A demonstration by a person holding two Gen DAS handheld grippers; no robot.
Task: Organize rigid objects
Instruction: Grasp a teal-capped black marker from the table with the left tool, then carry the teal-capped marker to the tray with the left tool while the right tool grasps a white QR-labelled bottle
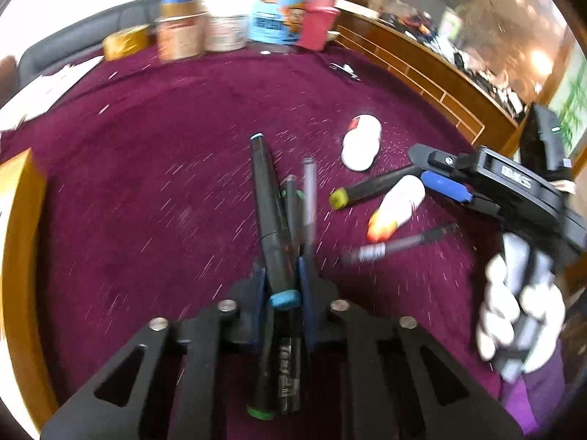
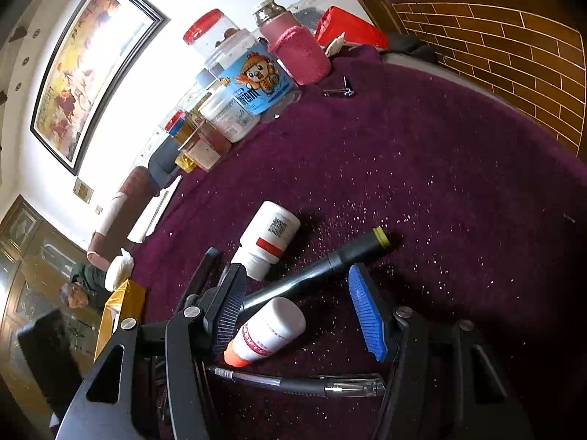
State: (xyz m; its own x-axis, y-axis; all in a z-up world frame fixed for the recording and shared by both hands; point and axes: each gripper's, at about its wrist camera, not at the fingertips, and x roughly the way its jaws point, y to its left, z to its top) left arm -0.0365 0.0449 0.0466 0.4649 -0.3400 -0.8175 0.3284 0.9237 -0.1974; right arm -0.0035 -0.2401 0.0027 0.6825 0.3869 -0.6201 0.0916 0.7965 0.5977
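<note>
In the left wrist view my left gripper [image 1: 282,277] is shut on a bundle of markers [image 1: 273,220]: a black one with blue ends, one with a green end and thinner pens, blurred. My right gripper [image 2: 293,273] is open, low over the purple cloth [image 2: 422,168]. A black marker with a yellow-green cap [image 2: 330,260] and a white glue bottle with an orange tip [image 2: 271,330] lie between its jaws, clear of the blue pad [image 2: 367,315]. A white bottle with a red label [image 2: 268,238] lies just beyond. A pen [image 2: 301,381] lies under the gripper.
Jars and tubs crowd the far edge: a blue cartoon tub [image 2: 253,84], a pink-sleeved jar [image 2: 297,51], a red-lidded jar [image 2: 209,33]. A nail clipper [image 2: 339,91] lies near them. A yellow box [image 1: 18,198] stands at the left. A gloved hand [image 1: 513,311] holds the right gripper [image 1: 440,172].
</note>
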